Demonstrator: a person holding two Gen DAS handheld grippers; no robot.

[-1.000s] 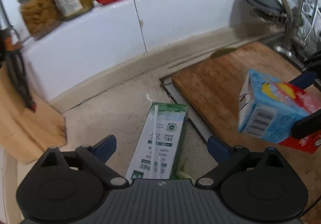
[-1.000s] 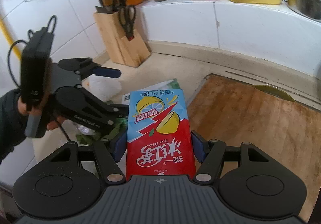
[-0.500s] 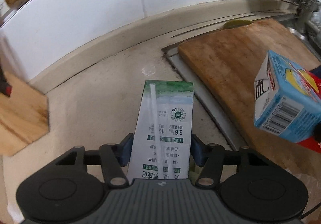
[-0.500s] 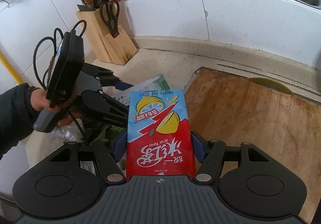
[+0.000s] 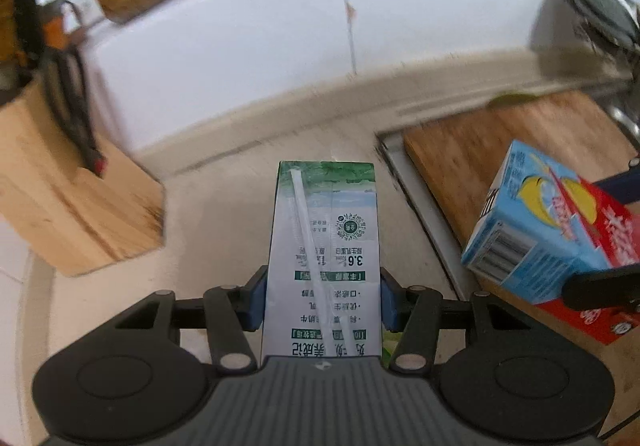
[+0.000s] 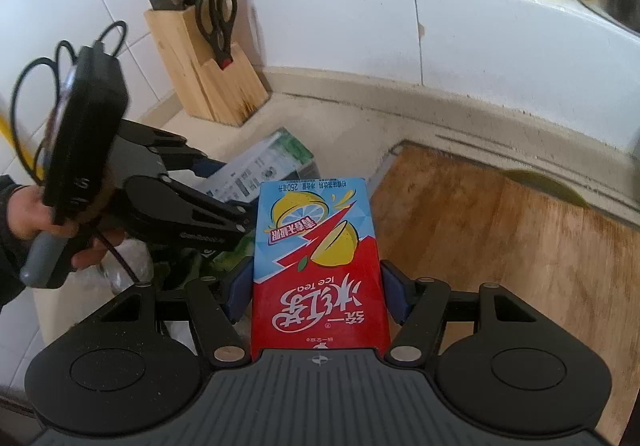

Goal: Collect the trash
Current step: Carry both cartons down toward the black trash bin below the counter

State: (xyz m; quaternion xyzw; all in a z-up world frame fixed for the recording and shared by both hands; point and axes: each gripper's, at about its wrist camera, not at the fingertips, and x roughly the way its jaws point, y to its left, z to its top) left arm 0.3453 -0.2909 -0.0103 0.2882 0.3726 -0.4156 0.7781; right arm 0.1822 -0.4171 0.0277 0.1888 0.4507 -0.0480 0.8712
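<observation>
My left gripper (image 5: 322, 300) has just been closing, pads now clamped on the milk carton (image 5: 326, 246) above the counter (image 5: 224, 182); my right gripper (image 6: 316, 296) grips the ice tea carton (image 6: 318, 258) near the cutting board (image 6: 500, 238).

We read on the red-and-blue lemon tea carton (image 6: 320, 266), seen upside down: "ice Tea" in white on the red half, large white Chinese brand characters below it, and "250" in the small line on the blue edge.

We read on the white-and-green milk carton (image 5: 326, 246): "3.6" under a round green code; its remaining Chinese print stays too small.
</observation>
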